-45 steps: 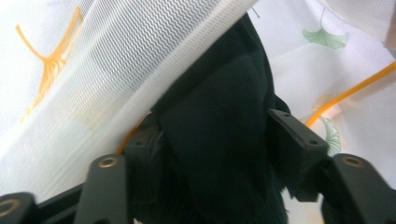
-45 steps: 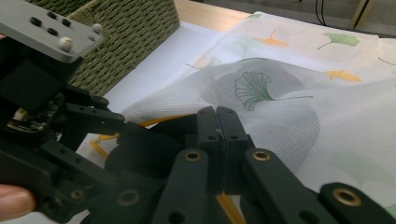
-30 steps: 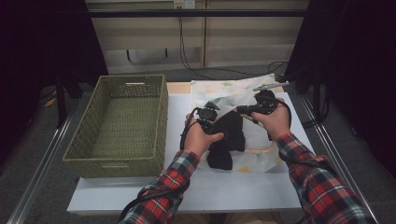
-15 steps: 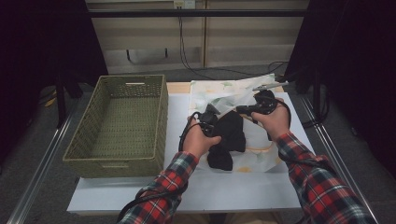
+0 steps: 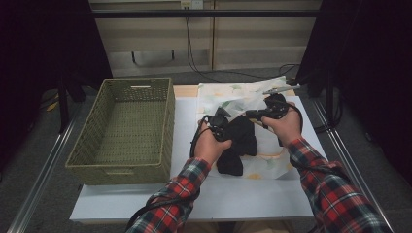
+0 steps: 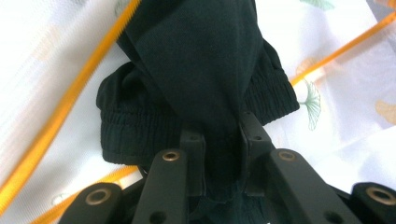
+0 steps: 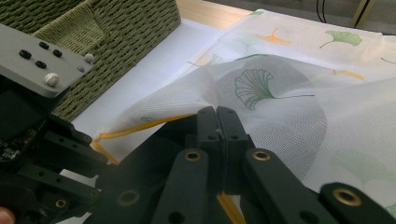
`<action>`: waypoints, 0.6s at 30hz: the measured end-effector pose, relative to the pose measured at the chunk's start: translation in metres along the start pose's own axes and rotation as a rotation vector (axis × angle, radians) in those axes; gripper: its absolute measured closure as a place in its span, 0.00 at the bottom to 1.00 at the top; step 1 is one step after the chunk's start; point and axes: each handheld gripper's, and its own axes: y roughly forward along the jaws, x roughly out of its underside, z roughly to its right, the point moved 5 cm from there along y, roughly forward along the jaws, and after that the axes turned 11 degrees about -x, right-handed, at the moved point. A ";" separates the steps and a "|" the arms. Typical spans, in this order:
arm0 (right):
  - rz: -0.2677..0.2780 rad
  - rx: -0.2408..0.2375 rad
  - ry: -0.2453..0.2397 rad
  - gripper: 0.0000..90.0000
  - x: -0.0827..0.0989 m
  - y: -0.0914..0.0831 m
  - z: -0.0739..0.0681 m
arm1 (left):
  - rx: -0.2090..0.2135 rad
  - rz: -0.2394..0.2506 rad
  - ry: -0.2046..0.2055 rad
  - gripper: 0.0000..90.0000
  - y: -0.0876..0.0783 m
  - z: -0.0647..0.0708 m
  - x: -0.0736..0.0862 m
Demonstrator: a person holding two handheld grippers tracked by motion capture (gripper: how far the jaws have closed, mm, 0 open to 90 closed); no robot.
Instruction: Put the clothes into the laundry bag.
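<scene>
My left gripper clamps the black garment; my right gripper pinches the mesh bag near the worktop's far edge.

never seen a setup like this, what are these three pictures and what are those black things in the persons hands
There is no robot: a person in plaid sleeves holds a hand-held gripper in each hand. The high view looks down on a white table. The other two pictures come from cameras riding on each gripper, looking along its black jaws.

On the table sit a green woven basket and a white mesh laundry bag printed with ginkgo leaves and edged in orange.

The left hand-held gripper is pinching a black garment with an elastic waistband. The right hand-held gripper is clamped on the bag's edge, lifting it.
</scene>
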 end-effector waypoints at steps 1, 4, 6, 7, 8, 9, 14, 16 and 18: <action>0.001 -0.001 -0.003 1.00 0.000 0.000 0.000 | -0.007 0.017 -0.013 0.84 0.001 0.000 -0.002; 0.000 -0.003 -0.003 1.00 0.000 0.000 0.000 | -0.005 0.031 -0.032 0.84 0.001 0.000 -0.007; 0.002 -0.003 -0.003 1.00 -0.001 0.000 -0.001 | -0.011 0.040 -0.043 0.84 0.001 -0.002 -0.010; 0.002 -0.003 -0.002 1.00 -0.001 0.000 -0.001 | -0.008 0.048 -0.052 0.84 0.002 -0.002 -0.011; 0.003 -0.004 -0.003 1.00 -0.001 0.000 -0.001 | -0.007 0.047 -0.054 0.84 0.002 -0.003 -0.012; 0.004 -0.005 -0.002 1.00 -0.001 0.000 -0.001 | -0.011 0.056 -0.056 0.84 0.003 -0.004 -0.013; 0.005 -0.009 -0.001 1.00 -0.001 0.000 -0.001 | -0.032 0.089 -0.047 0.84 0.006 -0.006 -0.018; 0.006 -0.008 -0.001 1.00 -0.001 0.000 -0.001 | -0.033 0.103 -0.041 0.84 0.006 -0.007 -0.019; 0.005 -0.012 0.000 1.00 -0.001 0.000 -0.001 | -0.036 0.116 -0.044 0.83 0.007 -0.007 -0.021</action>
